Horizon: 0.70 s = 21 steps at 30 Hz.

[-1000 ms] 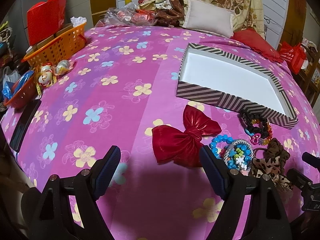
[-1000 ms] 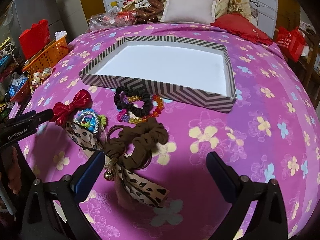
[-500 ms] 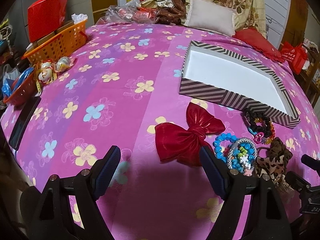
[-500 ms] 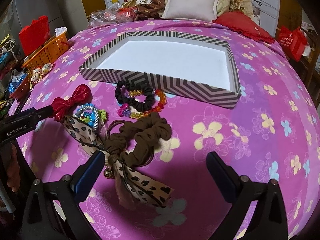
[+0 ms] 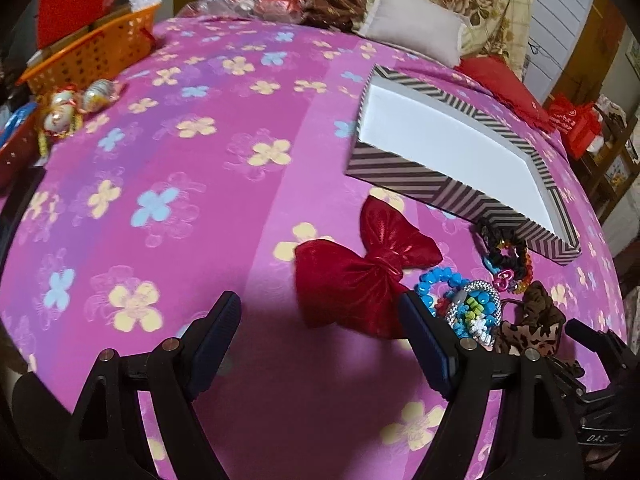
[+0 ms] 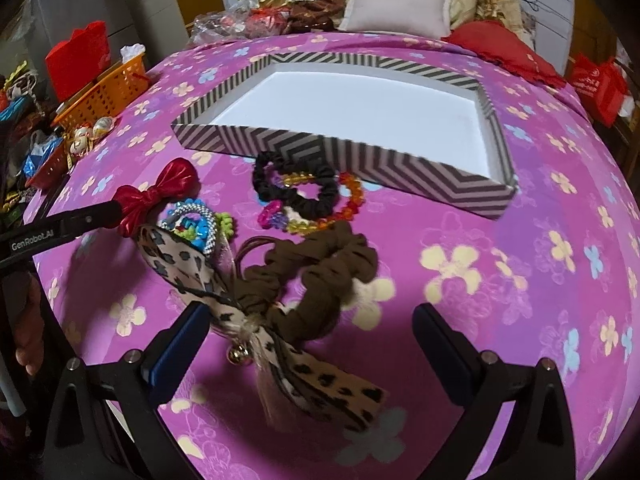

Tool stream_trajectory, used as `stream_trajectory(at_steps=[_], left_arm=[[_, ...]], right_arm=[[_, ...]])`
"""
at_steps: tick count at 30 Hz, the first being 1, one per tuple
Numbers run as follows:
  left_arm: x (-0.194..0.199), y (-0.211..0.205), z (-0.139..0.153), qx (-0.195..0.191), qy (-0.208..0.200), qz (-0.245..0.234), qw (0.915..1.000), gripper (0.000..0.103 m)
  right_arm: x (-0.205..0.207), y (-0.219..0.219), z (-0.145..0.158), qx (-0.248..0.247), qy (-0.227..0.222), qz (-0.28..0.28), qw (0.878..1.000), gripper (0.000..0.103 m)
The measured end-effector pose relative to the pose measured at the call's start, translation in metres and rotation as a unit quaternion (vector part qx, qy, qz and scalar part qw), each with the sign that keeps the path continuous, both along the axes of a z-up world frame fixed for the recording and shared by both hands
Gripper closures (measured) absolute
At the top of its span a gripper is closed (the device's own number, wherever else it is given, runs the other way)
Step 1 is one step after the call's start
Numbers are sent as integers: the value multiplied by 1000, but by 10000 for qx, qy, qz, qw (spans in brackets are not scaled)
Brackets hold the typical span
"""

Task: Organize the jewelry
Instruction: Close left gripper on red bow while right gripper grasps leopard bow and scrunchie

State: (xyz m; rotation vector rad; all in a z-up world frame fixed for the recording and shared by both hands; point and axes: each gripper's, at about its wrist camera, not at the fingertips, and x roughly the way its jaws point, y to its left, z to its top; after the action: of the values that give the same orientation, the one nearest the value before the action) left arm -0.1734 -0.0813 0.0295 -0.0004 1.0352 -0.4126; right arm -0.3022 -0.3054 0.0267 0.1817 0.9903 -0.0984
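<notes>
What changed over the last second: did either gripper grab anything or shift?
Both grippers eased forward, nothing grabbed. The left gripper closed in on the red bow; the right gripper moved in over the brown scrunchie and leopard bow. Both stayed open and empty. The jewelry and the empty striped box have not moved.

Bed (image 6: 560,184), pink flowered cover. On it: striped box (image 6: 360,152); red bow (image 5: 364,276); black scrunchie (image 6: 296,188); bead bracelets (image 5: 460,300); brown scrunchie (image 6: 320,280); leopard-print bow (image 6: 224,292). Far end: white pillow (image 6: 396,4), orange basket (image 5: 92,52)
</notes>
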Motion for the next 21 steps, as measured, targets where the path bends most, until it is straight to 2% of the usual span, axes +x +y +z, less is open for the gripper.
stream_trajectory(at_steps=[4, 6, 7, 8, 9, 10, 11, 12, 13, 15, 17, 21], left_arm=[[5, -9, -5, 70, 64, -69, 9999, 45], [8, -14, -8, 117, 108, -135, 9998, 46], [8, -16, -9, 104, 122, -163, 9997, 54], [7, -17, -10, 94, 110, -190, 9997, 58], [6, -19, -9, 151, 8, -209, 9997, 69], [5, -21, -9, 149, -17, -277, 9995, 82], [5, -22, -9, 90, -20, -333, 9994, 87], [5, -22, -9, 33, -8, -368, 9993, 98], [5, -23, -9, -37, 37, -414, 9991, 103], [4, -23, -8, -35, 46, -424, 9991, 103], [1, -23, -5, 10, -49, -421, 9991, 103], [-3, -19, 9, -88, -201, -419, 9989, 103]], right_arm=[[5, 0, -3, 71, -15, 66, 10000, 4], [5, 2, -3, 71, -52, 163, 9998, 15], [5, 2, -4, 85, -73, 199, 9997, 19], [5, 2, -5, 120, -88, 228, 9996, 29], [5, 2, -7, 212, -100, 268, 9994, 39], [3, 2, -7, 245, -168, 288, 9991, 39], [3, 2, -7, 276, -211, 344, 9988, 47], [2, 3, -8, 334, -234, 403, 9984, 56], [2, 3, -7, 363, -259, 435, 9981, 59], [-1, 6, -4, 342, -333, 494, 9976, 72], [-3, 9, 1, 300, -393, 563, 9972, 78], [-9, 11, 16, 173, -568, 669, 9960, 80]])
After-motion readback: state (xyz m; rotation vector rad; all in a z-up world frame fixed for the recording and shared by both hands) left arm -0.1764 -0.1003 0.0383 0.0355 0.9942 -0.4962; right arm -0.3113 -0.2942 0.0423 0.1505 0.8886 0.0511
